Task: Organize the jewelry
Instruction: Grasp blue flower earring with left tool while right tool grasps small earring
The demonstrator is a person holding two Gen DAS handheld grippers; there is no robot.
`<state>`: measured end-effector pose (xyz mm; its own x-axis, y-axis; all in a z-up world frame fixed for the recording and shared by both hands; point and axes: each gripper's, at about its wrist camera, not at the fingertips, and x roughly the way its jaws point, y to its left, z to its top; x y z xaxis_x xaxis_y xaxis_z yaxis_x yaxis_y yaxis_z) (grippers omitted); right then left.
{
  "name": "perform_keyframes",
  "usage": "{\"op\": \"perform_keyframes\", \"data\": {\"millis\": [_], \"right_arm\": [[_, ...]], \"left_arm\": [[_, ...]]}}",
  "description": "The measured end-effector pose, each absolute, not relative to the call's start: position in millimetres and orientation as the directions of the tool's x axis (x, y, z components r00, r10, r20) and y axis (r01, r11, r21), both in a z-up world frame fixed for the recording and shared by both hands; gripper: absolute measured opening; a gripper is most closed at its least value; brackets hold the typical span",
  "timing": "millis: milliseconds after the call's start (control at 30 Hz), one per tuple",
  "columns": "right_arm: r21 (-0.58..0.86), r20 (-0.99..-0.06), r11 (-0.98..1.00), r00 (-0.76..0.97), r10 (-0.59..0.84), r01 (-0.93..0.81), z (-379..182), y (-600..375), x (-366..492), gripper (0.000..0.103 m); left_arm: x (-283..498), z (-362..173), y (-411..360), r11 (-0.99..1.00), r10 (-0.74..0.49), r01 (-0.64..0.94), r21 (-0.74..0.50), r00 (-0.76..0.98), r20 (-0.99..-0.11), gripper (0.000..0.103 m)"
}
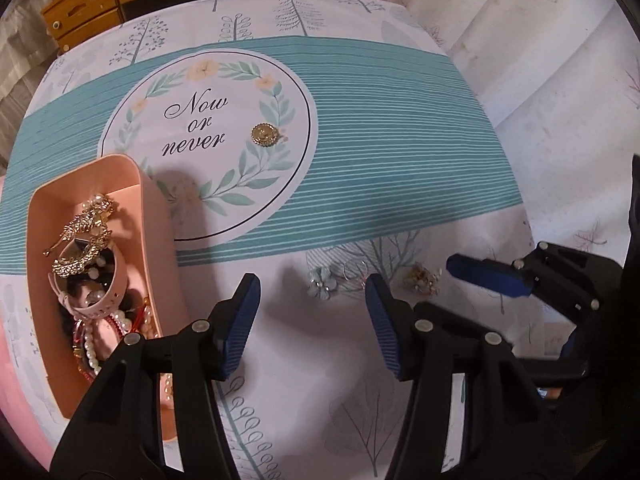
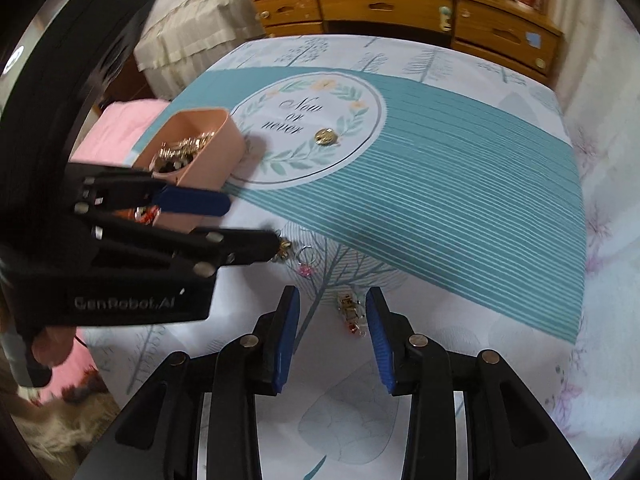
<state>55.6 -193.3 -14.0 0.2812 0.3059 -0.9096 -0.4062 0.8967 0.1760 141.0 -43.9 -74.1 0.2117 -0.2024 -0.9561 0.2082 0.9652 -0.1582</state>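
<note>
- Two grippers hang over a table, both angled steeply down, jaws apart and clamped on nothing: the left gripper [image 1: 312, 320] stands just before a pale blue flower piece [image 1: 322, 286], and the right gripper [image 2: 332, 336] straddles a small gold charm earring [image 2: 350, 312].
- That earring lies with its long axis running away from the right wrist camera, a red bead at its near end.
- Beside the flower piece lie a thin wire hoop [image 1: 354, 270] and a pink-beaded ring [image 2: 306, 269], close together.
- One round gold brooch [image 1: 264, 135] lies flat, well apart from the others, on the printed wreath beside the words "Now or never".
- A pink oblong tray [image 1: 160, 216] sits at the left, its long axis running away from the camera; it holds gold chains, pearl strings, a pink watch strap and red bangles, heaped together.
- The tablecloth [image 1: 400, 140] is white with tree drawings and a teal striped band.
- A wooden drawer cabinet [image 2: 400, 8] stands behind the table.
</note>
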Motion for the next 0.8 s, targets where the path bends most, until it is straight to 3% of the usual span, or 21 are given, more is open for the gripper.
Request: {"op": "perform_keyframes", "data": {"millis": [167,600,800], "right_arm": [[0.130,-0.916,0.865,0.275,0.292,-0.485,-26.4,-180.4,53.5,0.032],[0.069,-0.912,0.847,0.311,0.268,-0.527,-30.2,-176.1,54.2,0.031],[0.045,-0.915,0.838,0.314,0.253,-0.543,-33.3,-173.8,53.7,0.031]], "left_arm": [[145.3,-82.9,-43.3,0.967,-0.195,0.200,-0.157,0.192,-0.962,0.043],[148.0,-97.0,-49.0,0.967,-0.197,0.195,-0.163,0.169,-0.966,0.040],[150.6,-102.8,-55.0,0.968,-0.196,0.188,-0.166,0.154,-0.968,0.032]]}}
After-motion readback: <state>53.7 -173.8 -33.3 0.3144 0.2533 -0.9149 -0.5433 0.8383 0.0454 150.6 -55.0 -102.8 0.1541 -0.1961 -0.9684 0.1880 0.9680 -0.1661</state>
